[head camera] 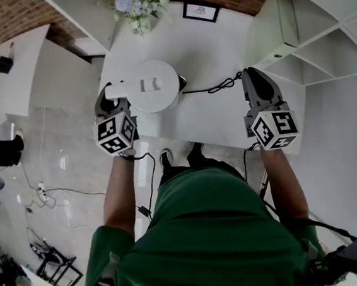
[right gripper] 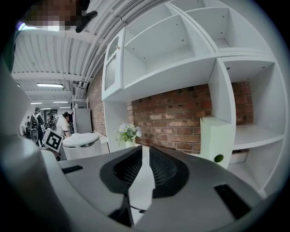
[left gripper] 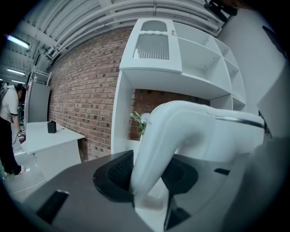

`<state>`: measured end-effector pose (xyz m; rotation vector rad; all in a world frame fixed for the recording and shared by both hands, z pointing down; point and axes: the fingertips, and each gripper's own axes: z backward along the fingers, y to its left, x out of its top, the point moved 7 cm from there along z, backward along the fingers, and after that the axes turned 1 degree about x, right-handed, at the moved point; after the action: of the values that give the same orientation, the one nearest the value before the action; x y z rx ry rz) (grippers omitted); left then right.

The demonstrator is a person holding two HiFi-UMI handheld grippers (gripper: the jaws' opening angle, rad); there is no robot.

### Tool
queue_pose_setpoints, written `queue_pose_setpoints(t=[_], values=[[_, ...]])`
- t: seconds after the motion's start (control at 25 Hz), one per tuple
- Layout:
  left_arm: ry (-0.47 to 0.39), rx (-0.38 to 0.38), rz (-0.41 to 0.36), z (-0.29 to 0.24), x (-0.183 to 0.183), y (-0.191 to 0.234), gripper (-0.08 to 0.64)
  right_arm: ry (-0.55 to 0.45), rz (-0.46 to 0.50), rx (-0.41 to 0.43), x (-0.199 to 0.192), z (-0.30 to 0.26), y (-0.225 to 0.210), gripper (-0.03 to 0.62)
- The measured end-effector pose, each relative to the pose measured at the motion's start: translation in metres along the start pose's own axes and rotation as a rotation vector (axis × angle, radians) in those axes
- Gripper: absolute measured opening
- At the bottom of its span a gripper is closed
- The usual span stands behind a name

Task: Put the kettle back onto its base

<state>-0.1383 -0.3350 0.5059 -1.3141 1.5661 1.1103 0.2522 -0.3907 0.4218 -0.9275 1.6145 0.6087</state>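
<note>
A white kettle (head camera: 152, 85) is on the white table (head camera: 213, 113), its handle (head camera: 117, 88) pointing left. My left gripper (head camera: 113, 94) is shut on that handle (left gripper: 156, 145), which fills the space between the dark pads (left gripper: 118, 174). A black cord (head camera: 218, 87) runs right from a dark bit at the kettle's right edge; the base itself is hidden under the kettle. My right gripper (head camera: 257, 81) hovers over the table's right part, shut with nothing in it (right gripper: 140, 176). In the right gripper view the kettle (right gripper: 81, 145) shows at the far left.
A vase of flowers (head camera: 135, 4) and a small picture frame (head camera: 201, 11) stand at the table's back. A white shelf unit (head camera: 319, 35) rises on the right. A second white table (head camera: 12, 68) and floor cables (head camera: 50, 191) lie to the left.
</note>
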Motion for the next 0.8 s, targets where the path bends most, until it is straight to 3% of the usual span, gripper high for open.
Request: queue_pose_setpoints(t=[0.8], values=[[0.011,0.06,0.032,-0.012,-0.031,-0.017,0.167,0.041,0.044,0.1,-0.009,-0.018,-0.021,0.064]])
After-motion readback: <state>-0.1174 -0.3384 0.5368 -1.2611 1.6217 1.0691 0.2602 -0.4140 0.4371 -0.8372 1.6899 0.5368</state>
